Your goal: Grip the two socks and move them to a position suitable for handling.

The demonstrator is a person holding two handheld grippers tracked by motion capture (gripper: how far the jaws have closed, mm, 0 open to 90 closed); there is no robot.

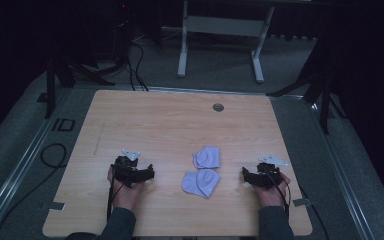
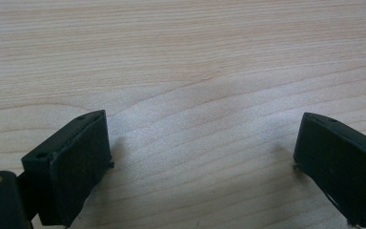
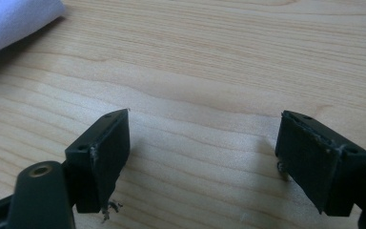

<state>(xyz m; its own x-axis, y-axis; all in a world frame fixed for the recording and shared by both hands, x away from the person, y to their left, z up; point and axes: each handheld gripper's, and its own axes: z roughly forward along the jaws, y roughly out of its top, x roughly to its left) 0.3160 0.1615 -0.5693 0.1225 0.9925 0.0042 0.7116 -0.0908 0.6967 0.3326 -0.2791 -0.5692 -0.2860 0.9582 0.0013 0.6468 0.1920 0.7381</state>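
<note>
2 pale lilac socks lie near the middle of the worktop (image 1: 130,115), the far sock (image 1: 206,157) just behind the near sock (image 1: 201,183), the 2 touching or almost so. The left tongs (image 1: 147,175) rest on the wood well to the left of them, jaws spread with nothing between; the right tongs (image 1: 245,176) rest to the right, nearer the socks, jaws likewise spread and empty, a corner of lilac fabric (image 3: 14,19) showing at the upper left of the right gripper view. The likely trouble from here: thin, limp cloth lying flat gives the pads little to bite, so a shallow pinch could slide off or drag the sock across the smooth wood. With the 2 lying so close, a grab at 1 could catch or shift the other. The frayed pad edges on the right tongs might snag the knit. The worktop is light wood-grain laminate with rounded corners and a grey cable grommet (image 1: 218,107) at the far edge. Around it the room is dark, with grey carpet, black cables, stands and a white desk frame (image 1: 220,30) beyond.
</note>
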